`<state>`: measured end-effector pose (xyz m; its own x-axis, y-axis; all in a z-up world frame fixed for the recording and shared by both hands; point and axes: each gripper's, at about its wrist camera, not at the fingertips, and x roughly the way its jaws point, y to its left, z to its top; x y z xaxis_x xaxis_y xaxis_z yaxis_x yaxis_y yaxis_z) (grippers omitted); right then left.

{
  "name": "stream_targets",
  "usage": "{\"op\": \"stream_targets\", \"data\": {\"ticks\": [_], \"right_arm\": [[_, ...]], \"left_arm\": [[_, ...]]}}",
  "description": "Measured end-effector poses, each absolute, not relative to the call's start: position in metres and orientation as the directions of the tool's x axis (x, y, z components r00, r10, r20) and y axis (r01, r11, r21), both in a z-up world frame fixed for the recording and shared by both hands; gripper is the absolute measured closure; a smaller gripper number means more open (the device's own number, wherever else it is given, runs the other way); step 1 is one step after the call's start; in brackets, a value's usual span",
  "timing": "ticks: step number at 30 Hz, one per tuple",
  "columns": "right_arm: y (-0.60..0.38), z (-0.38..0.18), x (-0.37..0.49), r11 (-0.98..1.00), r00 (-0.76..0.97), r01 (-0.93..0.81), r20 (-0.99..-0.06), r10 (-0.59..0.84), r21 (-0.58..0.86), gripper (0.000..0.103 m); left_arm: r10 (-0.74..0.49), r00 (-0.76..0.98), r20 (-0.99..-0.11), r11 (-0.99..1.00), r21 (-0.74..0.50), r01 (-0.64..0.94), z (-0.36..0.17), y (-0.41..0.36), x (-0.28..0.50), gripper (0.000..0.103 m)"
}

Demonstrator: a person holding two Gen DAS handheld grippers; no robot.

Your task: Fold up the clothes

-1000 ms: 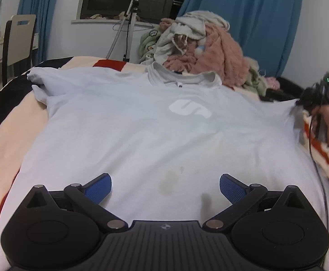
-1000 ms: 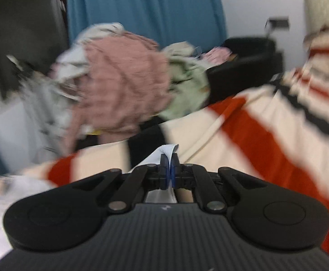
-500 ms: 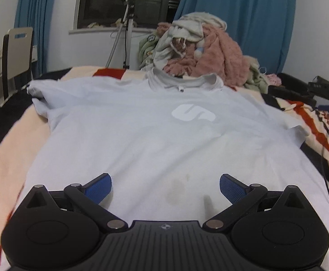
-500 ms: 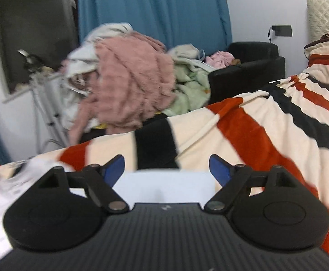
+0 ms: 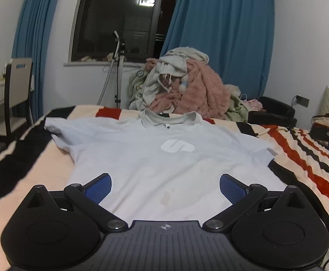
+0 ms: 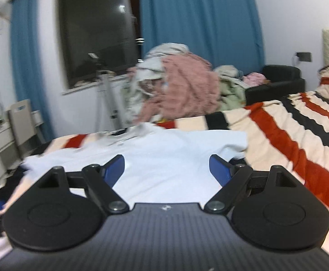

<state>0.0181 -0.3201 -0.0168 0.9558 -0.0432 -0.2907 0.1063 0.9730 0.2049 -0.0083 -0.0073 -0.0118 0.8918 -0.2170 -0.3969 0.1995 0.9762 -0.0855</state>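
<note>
Overhead, we hold both tongs, left [image 5: 165, 186] and right [image 6: 167, 169], wide open and empty above the pale T-shirt [image 5: 164, 158] spread flat on the striped bed [image 5: 300, 149].

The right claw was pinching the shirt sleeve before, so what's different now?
The right claw let go of the T-shirt sleeve, opened, and pulled back over the shirt. The left claw lifted a bit. The shirt stayed flat on the striped blanket, left claw open.

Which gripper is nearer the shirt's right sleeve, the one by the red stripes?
Right. The right gripper sits open just short of that sleeve; the left gripper sits open at the T-shirt hem.
</note>
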Motion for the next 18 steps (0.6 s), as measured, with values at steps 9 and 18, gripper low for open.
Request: {"op": "stream_targets", "data": {"ticks": [9, 18], "right_arm": [[-0.284, -0.026, -0.051, 0.972, 0.957, 0.079, -0.291, -0.012, 0.22, 0.02], [-0.264, 0.002, -0.071, 0.962, 0.964, 0.127, -0.26, -0.061, 0.243, 0.02]], "left_arm": [[-0.217, 0.907, -0.362, 0.976, -0.106, 0.191, 0.011, -0.012, -0.039, 0.001], [-0.163, 0.915, -0.368, 0.986, -0.024, 0.166, 0.008, -0.014, -0.054, 0.0]]}}
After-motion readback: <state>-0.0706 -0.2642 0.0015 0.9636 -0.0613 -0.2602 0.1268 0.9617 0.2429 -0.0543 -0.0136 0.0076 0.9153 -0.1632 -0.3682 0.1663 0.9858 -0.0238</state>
